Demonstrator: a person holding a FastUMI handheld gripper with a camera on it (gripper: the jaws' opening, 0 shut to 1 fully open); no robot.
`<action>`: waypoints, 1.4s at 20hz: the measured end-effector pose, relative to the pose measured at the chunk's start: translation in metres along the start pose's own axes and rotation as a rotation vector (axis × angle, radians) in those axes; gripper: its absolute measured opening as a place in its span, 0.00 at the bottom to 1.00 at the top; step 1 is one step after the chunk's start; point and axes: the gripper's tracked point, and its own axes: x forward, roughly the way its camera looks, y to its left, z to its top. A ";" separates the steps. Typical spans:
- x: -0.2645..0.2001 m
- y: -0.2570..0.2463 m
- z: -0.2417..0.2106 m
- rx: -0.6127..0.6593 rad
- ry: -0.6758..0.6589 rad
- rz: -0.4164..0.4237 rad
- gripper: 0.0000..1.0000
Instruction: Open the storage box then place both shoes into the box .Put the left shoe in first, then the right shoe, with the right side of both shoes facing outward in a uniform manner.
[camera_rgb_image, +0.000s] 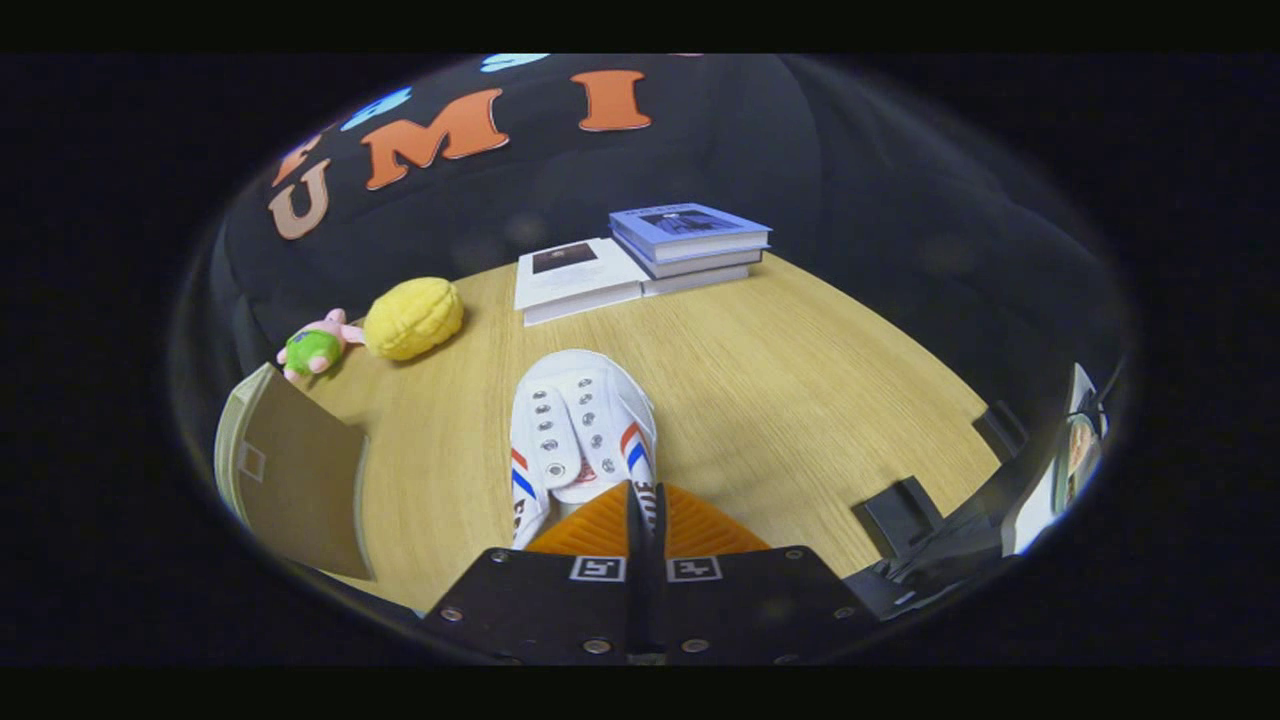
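A white sneaker (580, 425) with red and blue side stripes and no laces points its toe away from me, just ahead of the fingers. My gripper (645, 520) is shut on the sneaker, with the right edge of its collar pinched thinly between both fingers. The heel is hidden behind the fingers. I cannot tell whether the sole rests on the wooden table (800, 400) or hangs above it. To the left of the shoe stands the storage box (290, 470), a tan cardboard panel with a pale edge, tilted up.
Beyond the shoe lie a white book (575, 275) and a stack of books with a blue cover (690, 240). A yellow plush (413, 318) and a green-and-pink toy (315, 348) sit at the far left. Dark brackets (900, 510) and equipment line the table's right edge.
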 end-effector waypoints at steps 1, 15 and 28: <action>-0.008 0.009 0.002 -0.004 -0.004 0.002 0.01; -0.110 0.188 0.048 0.000 -0.125 0.151 0.00; -0.112 0.309 0.007 -0.067 -0.091 0.224 0.01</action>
